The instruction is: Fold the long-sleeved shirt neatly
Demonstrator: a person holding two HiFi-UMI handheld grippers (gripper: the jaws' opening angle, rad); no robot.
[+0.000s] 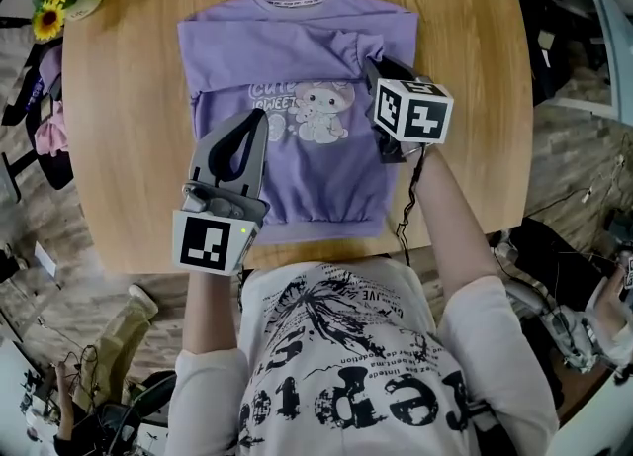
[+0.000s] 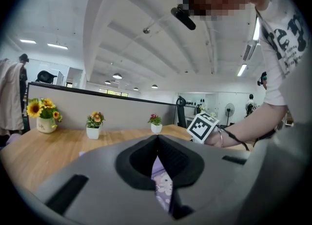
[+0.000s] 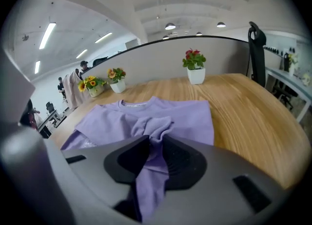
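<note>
The purple shirt (image 1: 297,58) lies front-up in the upper middle of the head view, collar toward the top edge and hem toward the person. It lies flat on the wooden worktop (image 1: 129,147), so each fold can be laid against a firm surface. No sleeve trails off to either side, and a crease runs across the chest just above the cartoon print, so the sleeves appear to be already turned in.

The right gripper (image 1: 368,66) sits at the shirt's right shoulder, tilted down. Its jaws are pinched on a bunch of the shirt's fabric, which puckers up just ahead of the tips in the right gripper view. A grip that near the edge would let the person drag that side inward without disturbing the rest.

The left gripper (image 1: 259,118) hovers over the lower left of the shirt, pointing at the print, with its jaws pressed together. A sliver of printed cloth shows through the slit behind the tips. This looks like the shirt lying below, not a held layer, though a thin pinch cannot be ruled out. From there it is probably ready to steady or flatten the left half.
</note>
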